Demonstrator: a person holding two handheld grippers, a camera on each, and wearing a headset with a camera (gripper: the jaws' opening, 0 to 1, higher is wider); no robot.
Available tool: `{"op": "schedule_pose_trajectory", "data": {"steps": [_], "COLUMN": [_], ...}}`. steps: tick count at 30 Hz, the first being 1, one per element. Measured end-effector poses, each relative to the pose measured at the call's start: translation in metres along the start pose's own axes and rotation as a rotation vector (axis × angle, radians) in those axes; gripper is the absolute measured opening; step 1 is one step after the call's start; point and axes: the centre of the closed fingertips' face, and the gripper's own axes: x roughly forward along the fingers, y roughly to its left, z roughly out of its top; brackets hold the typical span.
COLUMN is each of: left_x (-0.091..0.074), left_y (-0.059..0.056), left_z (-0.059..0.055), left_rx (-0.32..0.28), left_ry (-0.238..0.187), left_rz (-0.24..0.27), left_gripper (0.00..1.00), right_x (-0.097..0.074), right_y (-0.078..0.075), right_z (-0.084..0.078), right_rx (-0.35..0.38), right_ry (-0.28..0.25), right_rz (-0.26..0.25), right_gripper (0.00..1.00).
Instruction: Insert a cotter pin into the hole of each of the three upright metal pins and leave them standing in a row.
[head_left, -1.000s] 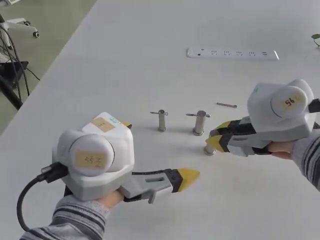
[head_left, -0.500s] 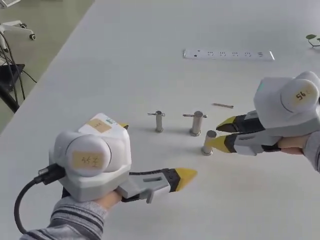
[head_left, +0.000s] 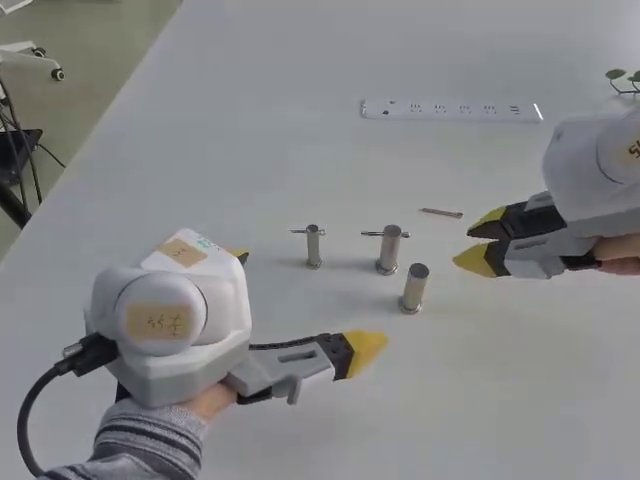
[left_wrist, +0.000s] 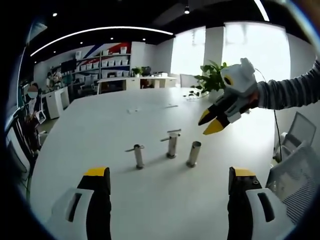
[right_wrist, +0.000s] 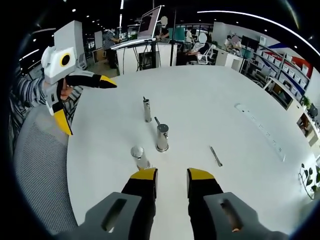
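Cotter pin (head_left: 441, 212), the loose one, lies on the worktop (head_left: 250, 130) just beyond the right tongs (head_left: 481, 241). Your right tongs have backed off the third metal pin (head_left: 413, 288), which now stands free ahead of them, no cotter through it; their jaws are narrowly parted and hold nothing. Left tongs (left_wrist: 170, 174) gape wide, empty, well short of that pin. Collect the cotter pin next.
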Motion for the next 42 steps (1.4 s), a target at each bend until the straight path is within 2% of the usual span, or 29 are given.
{"op": "schedule_pose_trajectory", "data": {"steps": [11,13,16,19,29,31,36,42], "left_x": [-0.001,-0.001,-0.002,-0.003,-0.003,-0.003,-0.003,-0.003], "left_y": [0.007,0.008,0.010,0.011,0.012,0.013,0.015,0.017], "left_z": [0.002,0.002,0.002,0.001,-0.006,-0.006,-0.008,-0.010], "left_rx": [0.035,0.041,0.043,0.042,0.041,0.042,0.040,0.041], "left_ry": [0.003,0.005,0.004,0.005,0.023,0.021,0.026,0.034], "left_rz": [0.025,0.030,0.038,0.041,0.045,0.045,0.045,0.046], "left_gripper": [0.97,0.97,0.97,0.97,0.96,0.96,0.96,0.95], "right_x": [0.011,0.017,0.023,0.037,0.066,0.064,0.074,0.077], "right_y": [-0.048,-0.062,-0.068,-0.079,-0.093,-0.092,-0.096,-0.097], "right_z": [-0.007,-0.006,-0.008,-0.013,-0.024,-0.018,-0.022,-0.026], "right_rx": [0.016,0.015,0.026,0.009,-0.023,-0.025,-0.001,0.025], "right_ry": [0.092,0.091,0.101,0.129,0.198,0.199,0.205,0.212], "right_rz": [-0.026,-0.027,-0.026,-0.017,0.010,0.013,0.023,0.024], "right_gripper": [0.18,0.18,0.17,0.17,0.14,0.13,0.11,0.09]}}
